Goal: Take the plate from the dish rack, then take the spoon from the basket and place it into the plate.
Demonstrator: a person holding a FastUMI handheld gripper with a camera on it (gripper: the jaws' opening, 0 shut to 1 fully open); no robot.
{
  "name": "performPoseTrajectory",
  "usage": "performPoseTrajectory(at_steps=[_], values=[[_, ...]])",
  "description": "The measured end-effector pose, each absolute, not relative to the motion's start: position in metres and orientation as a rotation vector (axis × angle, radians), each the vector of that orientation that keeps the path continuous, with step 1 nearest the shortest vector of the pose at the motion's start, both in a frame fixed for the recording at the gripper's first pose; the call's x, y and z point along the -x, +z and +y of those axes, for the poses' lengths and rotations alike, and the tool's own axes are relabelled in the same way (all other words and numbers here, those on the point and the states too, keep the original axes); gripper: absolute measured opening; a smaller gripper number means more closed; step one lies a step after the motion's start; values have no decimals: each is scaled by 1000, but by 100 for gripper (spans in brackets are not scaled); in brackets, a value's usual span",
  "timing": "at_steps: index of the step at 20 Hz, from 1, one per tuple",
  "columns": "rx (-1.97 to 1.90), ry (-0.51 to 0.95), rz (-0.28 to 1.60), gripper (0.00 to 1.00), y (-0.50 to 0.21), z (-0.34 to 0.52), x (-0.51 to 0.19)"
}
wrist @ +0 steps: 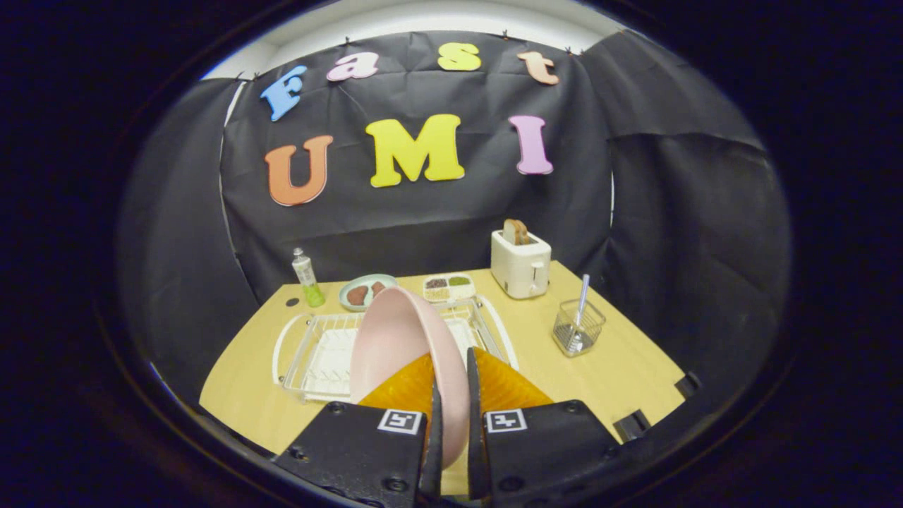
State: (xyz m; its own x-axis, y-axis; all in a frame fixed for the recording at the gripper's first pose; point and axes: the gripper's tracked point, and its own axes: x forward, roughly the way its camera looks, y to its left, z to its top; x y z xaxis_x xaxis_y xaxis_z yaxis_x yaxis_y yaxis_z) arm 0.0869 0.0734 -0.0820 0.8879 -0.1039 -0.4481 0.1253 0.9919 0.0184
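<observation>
**Plate pinched by its rim, held above the rack**

Gripper (451,416): both fingers closed on the rim of the pale pink round plate (405,353), one finger on each face. The plate stands on edge between them, tilted slightly, rising ahead of the fingertips and hiding part of the white wire dish rack (317,353) behind and below it. Cannot tell whether the plate's far edge touches the rack.

Handling, as judged: plate looks stiff, smooth, probably plastic or glazed; a rim pinch on a slick surface can pivot, so keep it near upright and move slowly. Breakable if ceramic.

Further out on the light wooden counter (621,367): small clear wire-mesh basket (577,328), well apart from the rack, with the silver metal spoon (581,300) standing handle-up in it. Spoon is thin, rigid, light, slippery; the exposed handle is the place to grip.

Beyond: white toaster (520,264), green-bottomed bottle (307,279), small dish of food (365,291).
</observation>
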Motion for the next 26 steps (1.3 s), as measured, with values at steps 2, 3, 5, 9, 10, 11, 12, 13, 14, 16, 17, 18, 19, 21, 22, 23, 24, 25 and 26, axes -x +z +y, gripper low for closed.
performPoseTrajectory(at_steps=[2, 3, 5, 9, 10, 11, 12, 13, 14, 16, 17, 18, 19, 21, 22, 23, 24, 25, 26], values=[[-52, -115, 516, 20, -117, 63, -71], [-53, -107, 540, 20, -132, 62, -64], [-60, -94, 574, 19, -154, 60, -60], [-100, -73, 610, 20, -188, 51, -61], [-97, -71, 612, 19, -194, 44, -64], [-112, -65, 604, 19, -198, 38, -65], [-119, -51, 601, 20, -201, 34, -67], [-127, -44, 609, 20, -211, 28, -69], [-147, -42, 621, 20, -219, 22, -71], [-184, -33, 660, 22, -241, 11, -71], [-198, -28, 673, 24, -249, 6, -72], [-204, -24, 683, 25, -256, 2, -73], [-206, -20, 692, 28, -262, 0, -73], [-207, -5, 686, 31, -266, -2, -74], [-207, 4, 681, 31, -264, -3, -75], [-201, 12, 677, 32, -263, -3, -76], [-189, 8, 664, 33, -258, -6, -79], [-169, -10, 642, 32, -251, -16, -81], [-149, -21, 620, 30, -247, -24, -86]])
